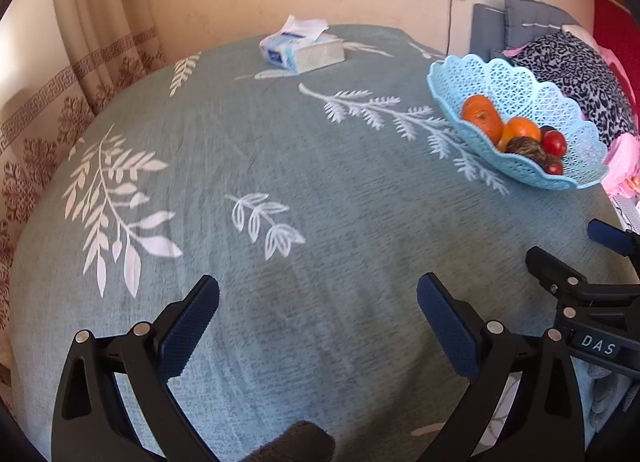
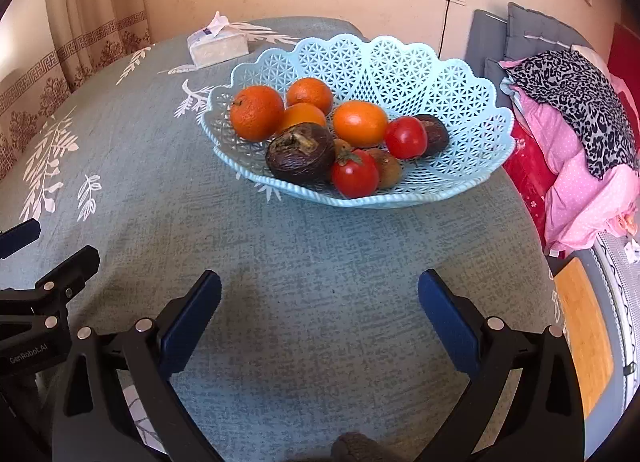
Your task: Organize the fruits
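Observation:
A light blue lattice fruit basket (image 2: 420, 73) stands on the table ahead of my right gripper (image 2: 319, 288). It holds several oranges (image 2: 256, 111), two red tomatoes (image 2: 354, 173), dark brown fruits (image 2: 300, 151) and a kiwi (image 2: 386, 167). My right gripper is open and empty, a short way in front of the basket. My left gripper (image 1: 318, 292) is open and empty over bare tablecloth. In the left wrist view the basket (image 1: 520, 89) is at the far right with its fruit (image 1: 482, 115) inside. Each gripper shows at the edge of the other's view.
A round table wears a teal cloth with white leaf prints (image 1: 280, 165). A tissue pack (image 1: 302, 47) lies at the far side; it also shows in the right wrist view (image 2: 218, 43). Pink and leopard-print bedding (image 2: 576, 133) is piled to the right. Curtains (image 1: 100, 29) hang at the left.

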`<state>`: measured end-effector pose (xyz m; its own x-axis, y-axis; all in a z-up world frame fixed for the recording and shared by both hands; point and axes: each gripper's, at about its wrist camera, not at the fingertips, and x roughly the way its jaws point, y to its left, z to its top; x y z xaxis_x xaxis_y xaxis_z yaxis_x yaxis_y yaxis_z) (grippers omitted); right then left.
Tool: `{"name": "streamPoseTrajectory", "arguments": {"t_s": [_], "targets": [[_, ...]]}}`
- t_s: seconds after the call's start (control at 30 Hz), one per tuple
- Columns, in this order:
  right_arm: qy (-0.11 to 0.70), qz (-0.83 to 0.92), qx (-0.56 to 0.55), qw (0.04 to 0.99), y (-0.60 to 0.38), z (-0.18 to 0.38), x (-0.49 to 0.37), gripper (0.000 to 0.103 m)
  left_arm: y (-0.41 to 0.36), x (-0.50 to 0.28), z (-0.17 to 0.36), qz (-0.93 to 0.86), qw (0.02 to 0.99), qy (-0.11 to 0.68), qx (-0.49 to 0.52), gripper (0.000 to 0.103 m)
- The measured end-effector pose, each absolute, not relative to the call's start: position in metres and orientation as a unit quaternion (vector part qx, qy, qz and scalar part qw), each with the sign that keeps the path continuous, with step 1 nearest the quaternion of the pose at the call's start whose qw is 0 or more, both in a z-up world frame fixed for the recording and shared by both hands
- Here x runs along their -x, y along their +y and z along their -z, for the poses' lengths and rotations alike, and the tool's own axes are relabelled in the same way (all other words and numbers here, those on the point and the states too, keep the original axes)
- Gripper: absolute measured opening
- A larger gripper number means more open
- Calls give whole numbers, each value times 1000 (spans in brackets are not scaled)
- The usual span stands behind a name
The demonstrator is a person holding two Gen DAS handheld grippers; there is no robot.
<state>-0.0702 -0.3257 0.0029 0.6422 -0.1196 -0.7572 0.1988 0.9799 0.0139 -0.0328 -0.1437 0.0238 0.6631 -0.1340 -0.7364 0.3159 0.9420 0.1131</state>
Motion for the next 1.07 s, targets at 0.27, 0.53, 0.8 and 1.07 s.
{"name": "streamPoseTrajectory", "arguments": {"t_s": [0.27,0.53,0.8,1.07], "targets": [[377,130,-61,915,-343,-18,79,100,-176,31,-55,160,914,352,-123,98],[373,147,-71,914,-354,-19,80,100,-193,28,-65,179,915,343,-114,98],[379,142,-73,912,-353,-16,78,100,-204,31,-65,194,913,336,-128,98],[396,102,-57,911,-332,-13,75,100,-178,29,-53,139,917,350,-135,98]]}}
